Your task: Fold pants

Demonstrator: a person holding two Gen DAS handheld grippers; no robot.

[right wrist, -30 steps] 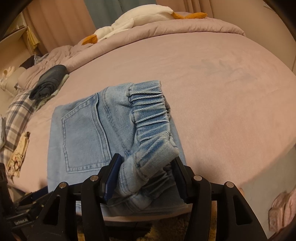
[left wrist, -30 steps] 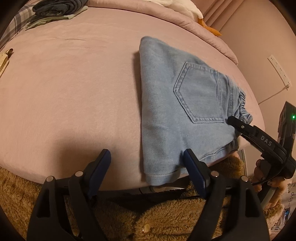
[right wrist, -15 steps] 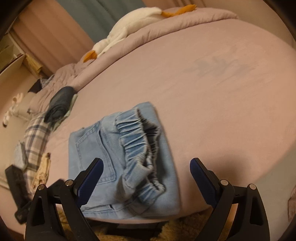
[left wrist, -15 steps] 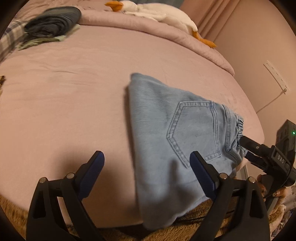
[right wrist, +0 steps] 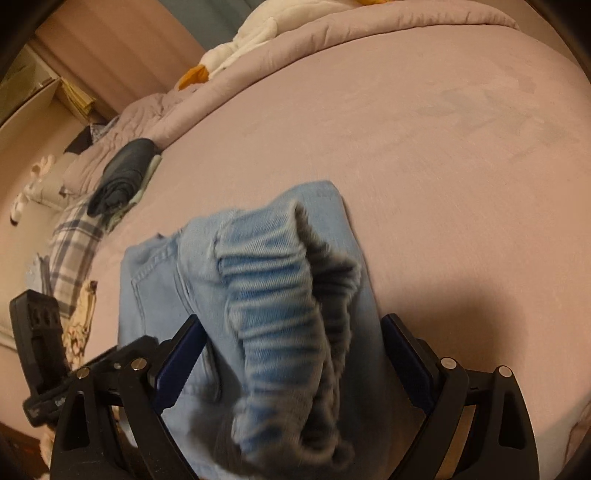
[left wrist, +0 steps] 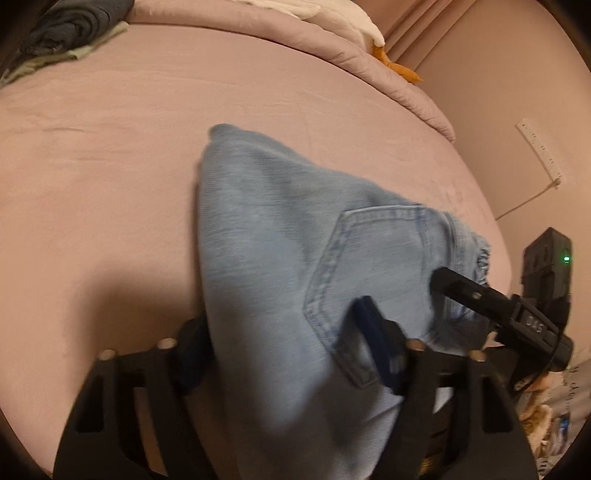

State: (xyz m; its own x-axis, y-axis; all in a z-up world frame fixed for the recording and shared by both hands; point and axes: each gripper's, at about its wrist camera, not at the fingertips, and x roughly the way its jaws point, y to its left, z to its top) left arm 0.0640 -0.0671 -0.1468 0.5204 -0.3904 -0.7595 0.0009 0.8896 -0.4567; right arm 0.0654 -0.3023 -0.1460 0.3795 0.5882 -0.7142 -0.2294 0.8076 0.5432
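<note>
Light blue denim pants (left wrist: 280, 236) lie folded on the pink bed (left wrist: 110, 155), back pocket up. My left gripper (left wrist: 284, 350) straddles their near end. Its jaws are closing, and the cloth bulges up between the pads and hides part of the left one. In the right wrist view the elastic waistband end (right wrist: 273, 295) sits between the fingers of my right gripper (right wrist: 293, 365). That gripper is open wide, with both blue pads just clear of the cloth. One right finger (left wrist: 465, 291) shows in the left wrist view, lying on the waistband.
Dark folded clothes (right wrist: 122, 173) and a plaid cloth (right wrist: 70, 240) lie at the bed's far left. A rolled duvet (left wrist: 332, 44) with a white plush goose (right wrist: 251, 33) lines the far edge. A power strip (left wrist: 539, 151) hangs on the wall to the right.
A second ago the right gripper was shut on the waistband; it let go and now straddles it, open. The left gripper moved forward over the pants' end and its jaws narrowed on the cloth.
</note>
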